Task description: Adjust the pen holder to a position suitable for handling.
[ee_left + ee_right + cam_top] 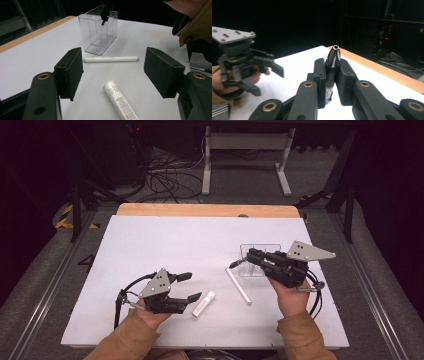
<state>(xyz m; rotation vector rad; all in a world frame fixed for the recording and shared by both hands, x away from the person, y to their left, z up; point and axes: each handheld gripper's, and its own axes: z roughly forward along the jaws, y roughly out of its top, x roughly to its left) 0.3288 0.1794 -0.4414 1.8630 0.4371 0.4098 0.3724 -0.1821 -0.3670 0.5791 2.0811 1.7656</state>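
1. While the right claw (pixel 236 264) sits closed on a dark pen (pixel 332 65), gripped by the barrel with its pointed tip sticking out past the pads, the step in hand looks like dropping that pen into the clear box (pixel 259 251), right of centre in the high view.
2. That pen tip hangs at the box's left edge in the high view; the left gripper view shows it at top centre, just over the open rim of the box (pixel 98 30).
3. Next move, as I judge it: bring the pen fully over the opening, tilt it tip-down, then part the jaws so it falls inside without knocking the light box over.
4. The left claw (pixel 189 287) is about half open with nothing between its pads; no pad touches anything.
5. A white tube (pixel 203 303) lies flat on the tabletop (pixel 150 240) just beyond that claw, at lower centre of the high view, probably the next thing to pick up.
6. A white stick (pixel 238 286) lies between tube and box, touching neither.
7. Count: one pen, one box, one tube, one stick, two claws.
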